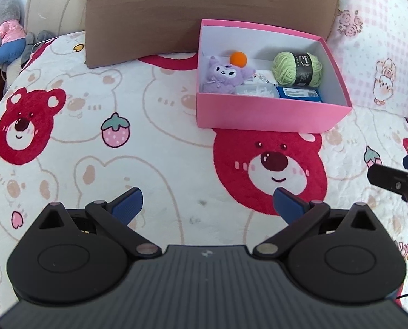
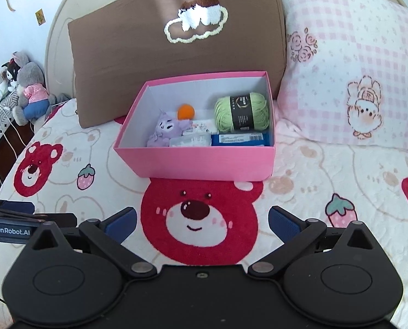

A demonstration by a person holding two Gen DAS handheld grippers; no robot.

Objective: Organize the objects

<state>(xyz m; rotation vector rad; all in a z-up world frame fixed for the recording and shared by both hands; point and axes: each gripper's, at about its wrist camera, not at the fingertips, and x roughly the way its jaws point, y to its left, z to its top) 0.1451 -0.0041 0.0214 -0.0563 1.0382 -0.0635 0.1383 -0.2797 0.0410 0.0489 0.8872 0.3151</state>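
- Pink box (image 2: 204, 161) on bedspread (image 2: 299, 170), w/ green yarn (image 2: 240, 113), purple plush (image 2: 167, 131), orange ball (image 2: 186, 111), blue packet (image 2: 240, 139) inside.
- Left gripper (image 1: 208, 201) wide, empty; right gripper (image 2: 202, 219) wide, empty.
- No loose items seen on bedspread; task looks about done.

Yarn (image 2: 240, 113) in box (image 2: 204, 161) (right side)

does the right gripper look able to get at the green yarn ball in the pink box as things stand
Probably yes. The right gripper is open and empty, the pink box has no lid, and the green yarn ball sits on top at the box's right, uncovered. Only the near wall stands between them, so it would reach in from above.
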